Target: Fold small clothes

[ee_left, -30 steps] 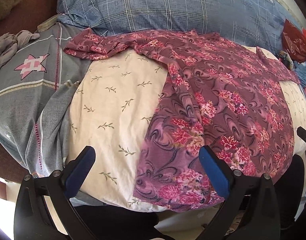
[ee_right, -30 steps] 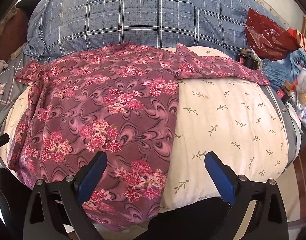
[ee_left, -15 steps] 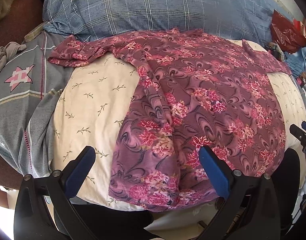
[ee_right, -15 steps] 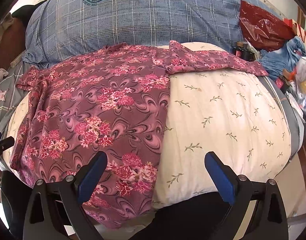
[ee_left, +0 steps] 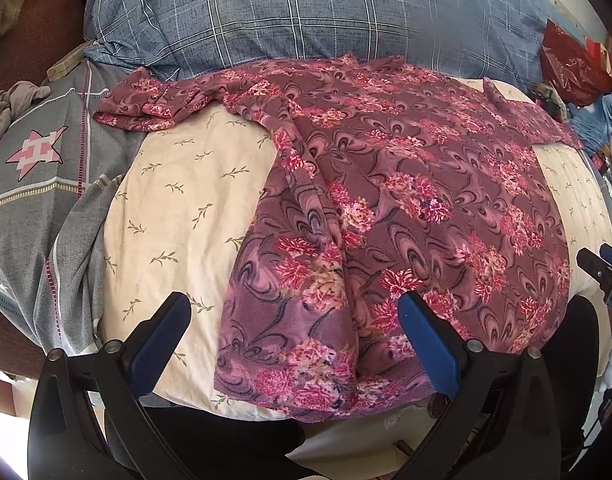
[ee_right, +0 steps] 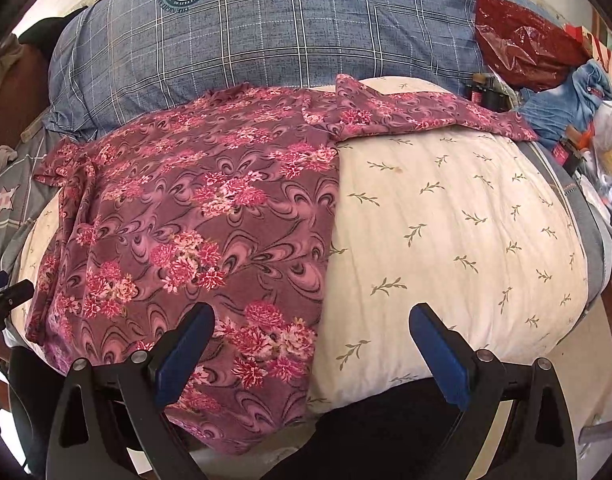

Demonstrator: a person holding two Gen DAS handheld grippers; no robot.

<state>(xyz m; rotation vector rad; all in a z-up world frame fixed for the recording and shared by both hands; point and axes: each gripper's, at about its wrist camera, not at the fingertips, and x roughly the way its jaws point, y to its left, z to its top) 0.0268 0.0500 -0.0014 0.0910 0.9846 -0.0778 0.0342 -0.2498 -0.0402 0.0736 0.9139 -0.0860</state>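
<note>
The left tool [ee_left: 294, 336] gapes wide and empty above the near hem of the maroon floral knit top [ee_left: 406, 208]. The right tool [ee_right: 312, 344] is equally wide and empty at the top's right side edge. The top lies spread on a cream leaf-print cushion [ee_right: 446, 232], sleeves reaching left and right at the far end, a crease ridge along its left side. Probably best: smooth that ridge first, then pinch both near hem corners evenly before folding.

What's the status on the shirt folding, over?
Both hand-held grippers, left and right, open, empty. Floral shirt spread on the cream pillow, unfolded. Nothing blocking.
</note>
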